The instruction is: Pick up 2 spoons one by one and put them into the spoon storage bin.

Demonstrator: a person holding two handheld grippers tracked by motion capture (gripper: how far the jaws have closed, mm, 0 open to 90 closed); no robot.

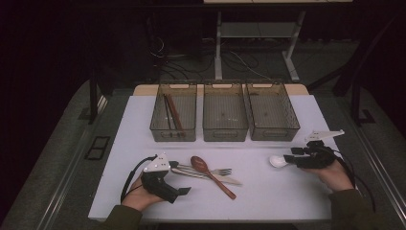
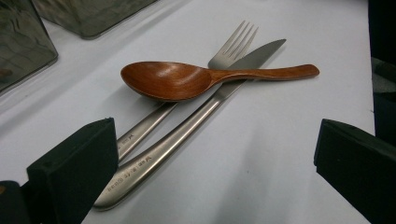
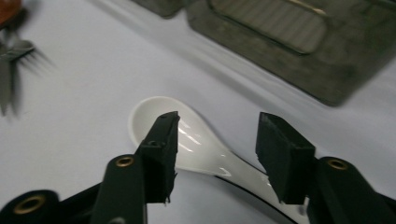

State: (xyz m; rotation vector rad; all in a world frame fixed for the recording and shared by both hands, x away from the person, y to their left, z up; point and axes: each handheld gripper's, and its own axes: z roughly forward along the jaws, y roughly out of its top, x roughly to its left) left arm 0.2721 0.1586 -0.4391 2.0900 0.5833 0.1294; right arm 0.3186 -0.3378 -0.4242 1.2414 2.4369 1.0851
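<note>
The right gripper (image 3: 215, 154) sits at the lower middle of its own view. Its two black jaws stand apart, one on each side of the handle of a shiny white soup spoon (image 3: 187, 140). The jaws are not squeezing it. The spoon lies flat on the white table (image 3: 70, 116), with its bowl pointing to the upper left of that frame. In the high view the white spoon (image 1: 277, 161) is at the right of the middle, just at the tip of the right gripper (image 1: 292, 158).

The left gripper (image 2: 215, 182) is wide open and holds nothing. Its jaws show in the bottom corners of its view. In the middle of that frame lies a brown wooden spoon (image 2: 187, 79), resting across a silver metal fork (image 2: 224, 51) and a silver metal knife (image 2: 187, 135).

In the high view, three see-through grey bins (image 1: 225, 129) stand in a row in the upper middle. The left bin holds long dark sticks (image 1: 171, 112).
</note>
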